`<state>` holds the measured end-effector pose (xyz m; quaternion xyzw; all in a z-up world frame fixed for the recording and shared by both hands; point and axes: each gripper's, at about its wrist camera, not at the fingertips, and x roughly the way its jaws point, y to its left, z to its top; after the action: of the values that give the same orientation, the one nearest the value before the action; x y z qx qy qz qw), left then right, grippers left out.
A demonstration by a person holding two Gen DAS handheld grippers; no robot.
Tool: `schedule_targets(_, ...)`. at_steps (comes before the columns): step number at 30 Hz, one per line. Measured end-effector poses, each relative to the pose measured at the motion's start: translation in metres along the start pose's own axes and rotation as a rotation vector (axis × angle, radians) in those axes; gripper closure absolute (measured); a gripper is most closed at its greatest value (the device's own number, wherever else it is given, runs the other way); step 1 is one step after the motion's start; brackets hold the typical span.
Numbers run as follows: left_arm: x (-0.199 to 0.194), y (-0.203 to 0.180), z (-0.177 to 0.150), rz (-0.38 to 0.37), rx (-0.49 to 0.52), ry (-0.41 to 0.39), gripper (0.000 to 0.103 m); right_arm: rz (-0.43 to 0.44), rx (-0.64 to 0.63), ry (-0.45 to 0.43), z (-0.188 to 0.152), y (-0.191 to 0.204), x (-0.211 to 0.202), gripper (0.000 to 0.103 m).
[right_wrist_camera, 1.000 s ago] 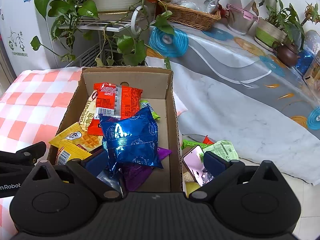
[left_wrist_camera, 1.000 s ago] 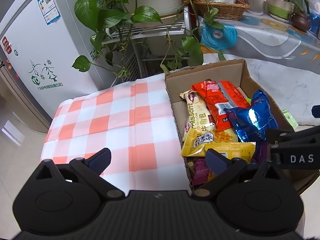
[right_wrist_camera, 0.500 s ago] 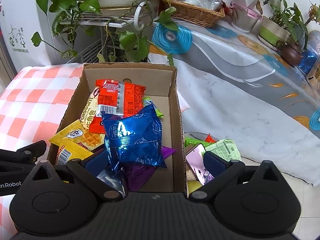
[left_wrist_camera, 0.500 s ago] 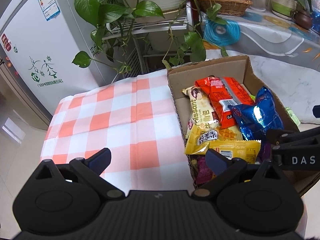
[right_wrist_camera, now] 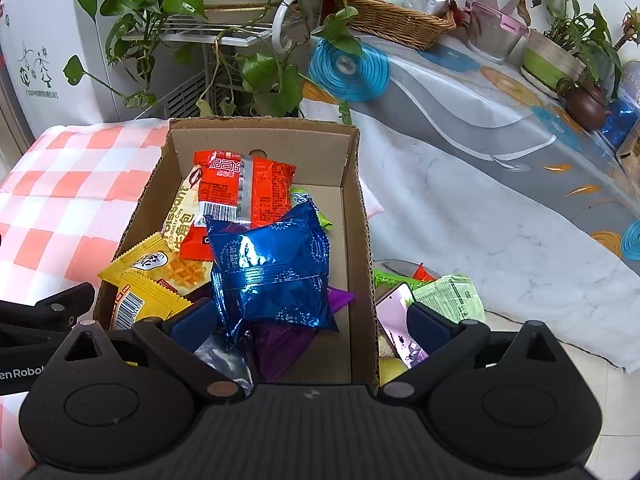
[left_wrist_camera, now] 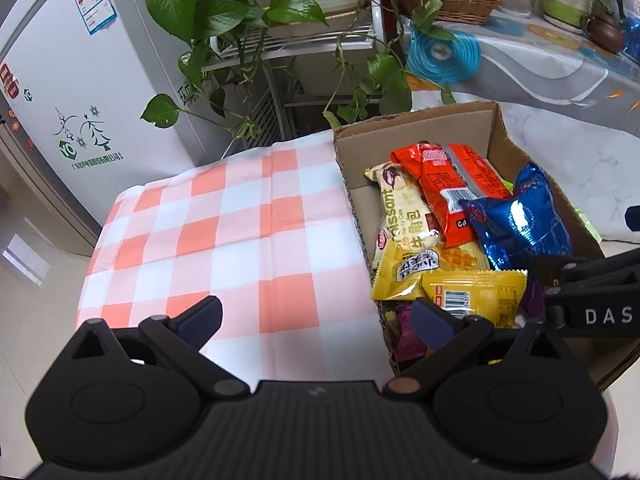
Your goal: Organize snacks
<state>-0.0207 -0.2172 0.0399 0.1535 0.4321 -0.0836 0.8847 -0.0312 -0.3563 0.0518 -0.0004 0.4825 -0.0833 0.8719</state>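
White fridge [left_wrist_camera: 60, 92] far left, stickers on door. Trailing pothos [left_wrist_camera: 224, 12] on wire rack [left_wrist_camera: 296, 46]. Wicker basket [right_wrist_camera: 394, 18], blue cord coil [right_wrist_camera: 348, 70], brown teapot [right_wrist_camera: 586, 100] on patterned tablecloth [right_wrist_camera: 480, 120]. Phone [right_wrist_camera: 396, 322] lies beside green wrappers.

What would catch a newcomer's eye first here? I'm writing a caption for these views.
Probably the shiny blue packet, lying on top of the heap in the open cardboard box, with the red-orange packet just behind it. To the box's left spreads the orange-and-white checked cloth. Both claws, left and right, hang open near it.
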Motion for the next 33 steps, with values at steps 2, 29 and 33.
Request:
schedule_targets(2, 0.0, -0.001, 0.0, 0.002, 0.003, 0.002, 0.003, -0.002, -0.002, 0.002, 0.0, 0.0, 0.0, 0.0)
schedule_targets(29, -0.004, 0.019, -0.012, 0.029, 0.001, -0.004, 0.004, 0.01, -0.032, -0.013, 0.0, 0.02, -0.001, 0.0)
schedule_targets(33, -0.008, 0.026, -0.017, 0.032, -0.004, -0.01, 0.004, 0.014, -0.031, -0.025, -0.003, 0.028, -0.005, 0.0)
